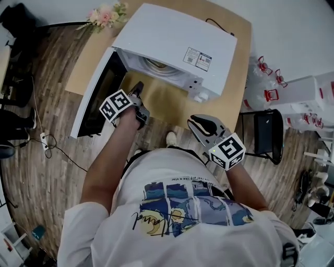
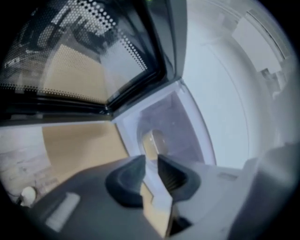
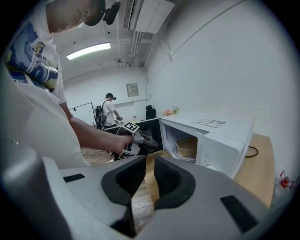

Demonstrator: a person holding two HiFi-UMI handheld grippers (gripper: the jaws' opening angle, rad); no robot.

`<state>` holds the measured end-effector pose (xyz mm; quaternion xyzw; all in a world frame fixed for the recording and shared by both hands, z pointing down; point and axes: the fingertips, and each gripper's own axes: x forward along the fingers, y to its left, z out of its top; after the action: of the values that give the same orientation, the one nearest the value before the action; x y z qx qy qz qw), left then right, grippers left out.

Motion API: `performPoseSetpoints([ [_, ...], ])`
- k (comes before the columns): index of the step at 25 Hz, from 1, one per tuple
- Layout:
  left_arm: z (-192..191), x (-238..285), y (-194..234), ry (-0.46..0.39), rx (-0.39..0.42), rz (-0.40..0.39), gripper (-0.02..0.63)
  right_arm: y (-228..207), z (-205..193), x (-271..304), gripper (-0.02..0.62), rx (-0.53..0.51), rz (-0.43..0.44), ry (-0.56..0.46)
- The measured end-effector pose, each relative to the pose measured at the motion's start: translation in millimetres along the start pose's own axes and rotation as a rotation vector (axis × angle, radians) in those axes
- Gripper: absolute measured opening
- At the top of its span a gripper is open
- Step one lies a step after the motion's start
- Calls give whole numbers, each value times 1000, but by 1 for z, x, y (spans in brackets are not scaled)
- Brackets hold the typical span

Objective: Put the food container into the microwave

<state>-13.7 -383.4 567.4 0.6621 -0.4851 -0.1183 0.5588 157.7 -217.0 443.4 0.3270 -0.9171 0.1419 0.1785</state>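
The white microwave (image 1: 172, 44) stands on a wooden table (image 1: 235, 68) with its door (image 1: 96, 94) swung open to the left. A tan round food container (image 1: 156, 66) sits inside the cavity, also visible in the right gripper view (image 3: 187, 146). My left gripper (image 1: 138, 92) is just in front of the opening beside the door, its jaws nearly together with nothing between them (image 2: 151, 161). My right gripper (image 1: 201, 126) hangs back close to my body, shut and empty (image 3: 150, 164). From there it looks at the left gripper (image 3: 136, 138) and the microwave (image 3: 220, 136).
A bunch of pink flowers (image 1: 107, 14) lies at the table's far left corner. A black stool (image 1: 266, 133) and clear bins with red clips (image 1: 267, 78) stand to the right. A power strip (image 1: 44, 141) lies on the floor. Another person (image 3: 110, 110) stands far behind.
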Motion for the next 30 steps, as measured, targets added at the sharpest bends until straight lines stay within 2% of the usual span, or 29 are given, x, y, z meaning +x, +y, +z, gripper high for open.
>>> performPoseSetpoints([
  [12,-16,-69,2,98,67,-74,10,59,3,18,43,12,-57,-10],
  [23,-33,-142,-20,208,176,-274,8,109,-1,21,35,28,-112,-14],
  [30,-39,-189,-21,245,216,-328,8,144,-5,31,32,38,-124,-15],
])
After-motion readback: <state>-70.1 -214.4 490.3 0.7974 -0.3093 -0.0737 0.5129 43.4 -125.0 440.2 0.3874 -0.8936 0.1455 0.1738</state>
